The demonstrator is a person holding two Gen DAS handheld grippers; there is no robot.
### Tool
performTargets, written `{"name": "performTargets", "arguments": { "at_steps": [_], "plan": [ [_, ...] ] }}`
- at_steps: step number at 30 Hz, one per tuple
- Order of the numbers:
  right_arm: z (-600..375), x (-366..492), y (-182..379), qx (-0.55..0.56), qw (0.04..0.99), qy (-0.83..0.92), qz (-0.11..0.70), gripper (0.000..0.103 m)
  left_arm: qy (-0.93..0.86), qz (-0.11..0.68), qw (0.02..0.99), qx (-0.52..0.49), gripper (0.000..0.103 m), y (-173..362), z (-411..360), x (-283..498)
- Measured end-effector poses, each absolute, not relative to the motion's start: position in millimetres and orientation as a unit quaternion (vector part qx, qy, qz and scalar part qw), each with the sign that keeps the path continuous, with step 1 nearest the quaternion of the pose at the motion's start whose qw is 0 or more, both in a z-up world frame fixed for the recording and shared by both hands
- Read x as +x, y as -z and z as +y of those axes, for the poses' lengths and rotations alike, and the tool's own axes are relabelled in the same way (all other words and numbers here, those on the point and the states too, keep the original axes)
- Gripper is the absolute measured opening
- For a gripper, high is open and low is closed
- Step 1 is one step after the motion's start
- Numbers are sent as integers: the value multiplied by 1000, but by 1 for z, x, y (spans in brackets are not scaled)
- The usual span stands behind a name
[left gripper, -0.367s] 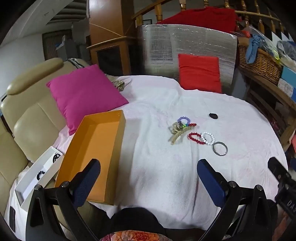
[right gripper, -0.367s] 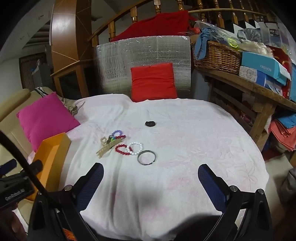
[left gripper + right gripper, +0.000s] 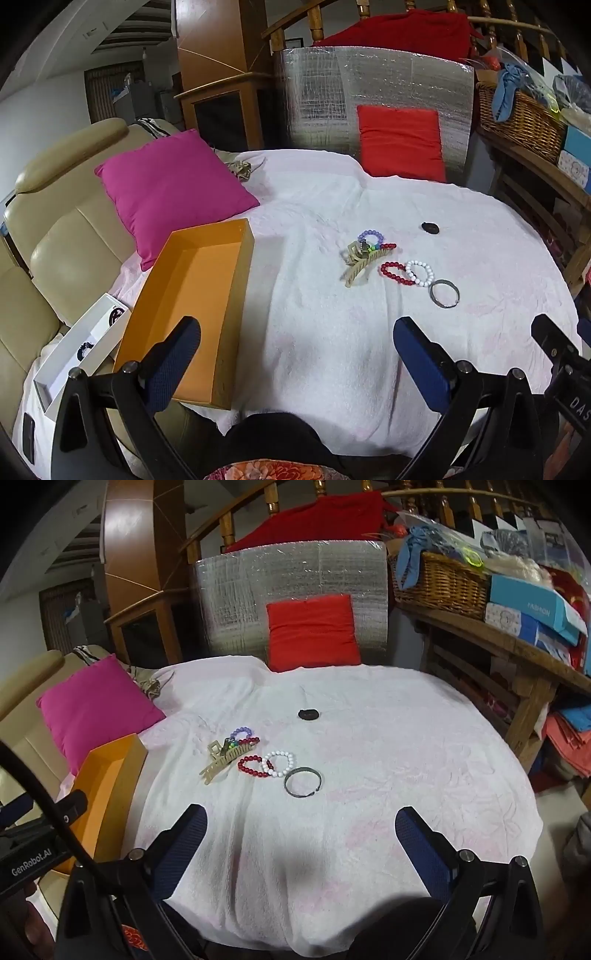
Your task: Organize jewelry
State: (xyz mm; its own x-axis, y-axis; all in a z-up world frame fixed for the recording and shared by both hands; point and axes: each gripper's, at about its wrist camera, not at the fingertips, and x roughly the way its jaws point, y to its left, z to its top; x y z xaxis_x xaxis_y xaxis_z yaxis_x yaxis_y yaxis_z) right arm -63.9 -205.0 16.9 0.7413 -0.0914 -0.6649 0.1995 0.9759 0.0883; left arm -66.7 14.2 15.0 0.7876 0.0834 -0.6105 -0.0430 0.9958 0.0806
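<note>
Jewelry lies in a cluster on the white cloth: a tan hair claw (image 3: 360, 264) (image 3: 223, 758), a purple bead bracelet (image 3: 369, 236) (image 3: 242, 733), a red bead bracelet (image 3: 395, 273) (image 3: 251, 767), a white bead bracelet (image 3: 419, 273) (image 3: 279, 763), a metal bangle (image 3: 445, 293) (image 3: 303, 782) and a small black item (image 3: 430, 228) (image 3: 309, 714). An empty orange box (image 3: 192, 306) (image 3: 107, 775) sits to the left. My left gripper (image 3: 295, 365) and right gripper (image 3: 301, 853) are open and empty, held near the table's front edge, short of the jewelry.
A pink cushion (image 3: 170, 188) lies behind the box, a red cushion (image 3: 400, 142) at the back. A white box (image 3: 79, 347) rests on the beige sofa (image 3: 55, 240) to the left. A wooden shelf (image 3: 517, 642) with a wicker basket (image 3: 439, 579) stands on the right.
</note>
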Motion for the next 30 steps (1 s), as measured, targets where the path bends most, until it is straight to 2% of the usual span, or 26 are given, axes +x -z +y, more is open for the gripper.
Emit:
{"name": "performTargets", "arguments": {
  "at_steps": [1, 3, 30],
  "plan": [
    [-205, -65, -16, 79, 930, 79, 351, 103, -34, 323, 945, 33, 103, -17, 15, -73],
    [-204, -67, -14, 82, 929, 79, 351, 103, -31, 332, 942, 36, 103, -11, 10, -34],
    [-200, -62, -11, 87, 930, 73, 349, 103, -33, 318, 947, 42, 103, -13, 16, -37]
  ]
}}
